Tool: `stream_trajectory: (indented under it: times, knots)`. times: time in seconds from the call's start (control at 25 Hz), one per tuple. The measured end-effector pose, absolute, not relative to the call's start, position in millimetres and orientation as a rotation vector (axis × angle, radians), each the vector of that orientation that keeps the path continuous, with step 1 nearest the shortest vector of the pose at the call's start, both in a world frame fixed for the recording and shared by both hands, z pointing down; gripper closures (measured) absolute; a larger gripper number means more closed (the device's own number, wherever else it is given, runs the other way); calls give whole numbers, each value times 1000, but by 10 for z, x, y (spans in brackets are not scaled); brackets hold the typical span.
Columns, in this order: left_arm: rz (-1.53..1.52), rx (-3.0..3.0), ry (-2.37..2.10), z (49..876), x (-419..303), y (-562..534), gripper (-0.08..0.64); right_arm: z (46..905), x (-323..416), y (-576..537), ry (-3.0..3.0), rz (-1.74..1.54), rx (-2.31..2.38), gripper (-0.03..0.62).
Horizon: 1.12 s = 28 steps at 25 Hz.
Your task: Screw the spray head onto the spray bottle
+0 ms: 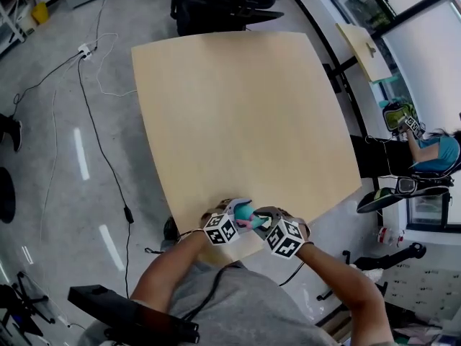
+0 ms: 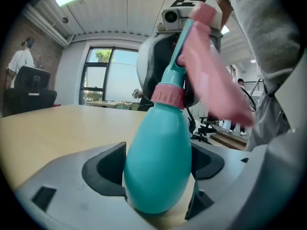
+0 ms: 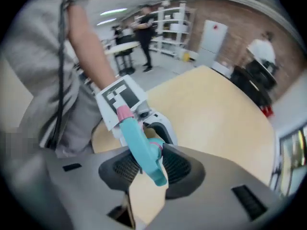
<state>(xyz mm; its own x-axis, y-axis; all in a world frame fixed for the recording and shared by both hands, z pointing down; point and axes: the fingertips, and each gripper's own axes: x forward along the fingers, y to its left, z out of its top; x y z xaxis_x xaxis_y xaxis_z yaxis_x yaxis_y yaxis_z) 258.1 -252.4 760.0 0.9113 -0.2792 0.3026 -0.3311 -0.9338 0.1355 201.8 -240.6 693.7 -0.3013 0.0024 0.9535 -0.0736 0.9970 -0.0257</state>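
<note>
Head view: spray bottle [image 1: 245,210] held at the desk's [image 1: 245,121] near edge.
Left gripper's [image 2: 158,186] jaws clamp its belly; right gripper's [image 3: 146,164] jaws pinch the spray head [image 3: 139,143].

This looks like an open office or lab workroom: a bare wooden table [image 1: 245,107] on a grey polished floor [image 1: 29,164], loose cables [image 1: 94,114], black office chairs [image 1: 216,6] beyond its far edge, white shelves [image 3: 172,23], a brick wall [image 3: 240,18] and tall windows [image 2: 103,75].
</note>
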Motion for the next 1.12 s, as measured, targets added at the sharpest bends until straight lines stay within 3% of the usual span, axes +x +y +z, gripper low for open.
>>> stream_trajectory:
  times: [0.16, 0.32, 0.6, 0.88, 1.12]
  knots:
    - [402, 2862, -592, 7602, 2557, -2522, 186, 6895, 2046, -2478, -1889, 594, 682, 460]
    - [386, 2808, -719, 7612, 2517, -2576, 186, 6915, 2080, -2545, -1875, 776, 1009, 459]
    - [413, 2810, -705, 7621, 2571, -2591, 186, 6948, 2118, -2506, -1815, 695, 617, 459]
    - [417, 2823, -621, 7633, 2573, -2576, 186, 6996, 2054, -2426, -1689, 116, 61, 459]
    - [405, 2795, -731, 7624, 2503, -2607, 186, 7002, 2028, -2499, -1709, 513, 567, 459]
